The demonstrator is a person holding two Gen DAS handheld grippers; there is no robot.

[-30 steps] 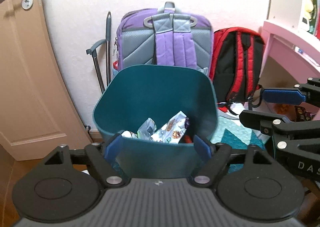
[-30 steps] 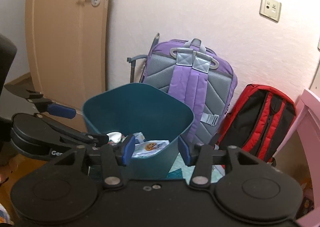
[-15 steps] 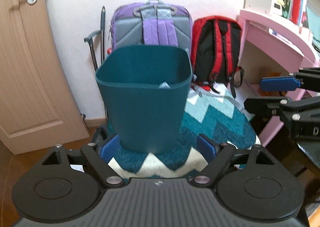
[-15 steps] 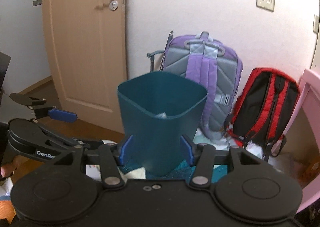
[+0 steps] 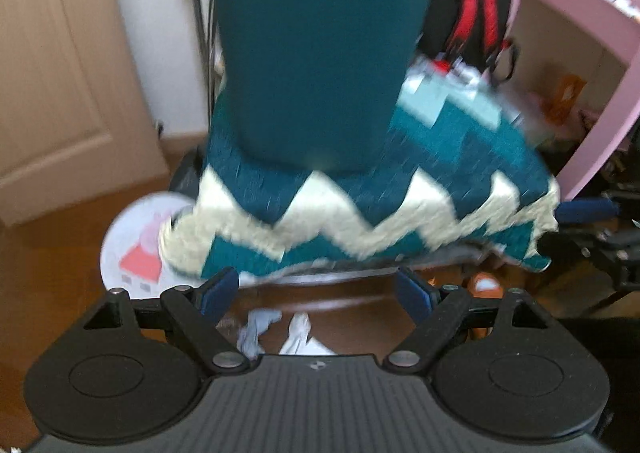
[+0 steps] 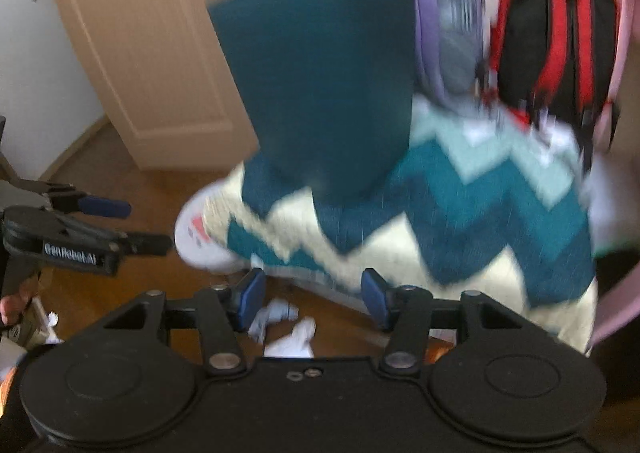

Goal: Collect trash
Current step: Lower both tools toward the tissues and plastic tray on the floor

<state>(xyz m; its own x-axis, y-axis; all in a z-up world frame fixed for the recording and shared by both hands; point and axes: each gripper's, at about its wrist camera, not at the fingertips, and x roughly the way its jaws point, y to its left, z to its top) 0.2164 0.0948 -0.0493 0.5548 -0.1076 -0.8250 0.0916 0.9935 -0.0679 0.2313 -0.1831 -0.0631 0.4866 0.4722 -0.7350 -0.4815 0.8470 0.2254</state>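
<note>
You had both the left gripper [image 5: 318, 289] and right gripper [image 6: 313, 291] spread wide and empty over crumpled paper [image 5: 294, 333] on the floor below the stool's front edge; blur risked a mis-grab.

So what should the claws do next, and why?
Probably keep lowering the left claw toward the crumpled paper scraps on the wooden floor. Both it and the right claw are open and empty, the scraps lie just below their tips, and the teal bin stands close by on the zigzag blanket.
</note>
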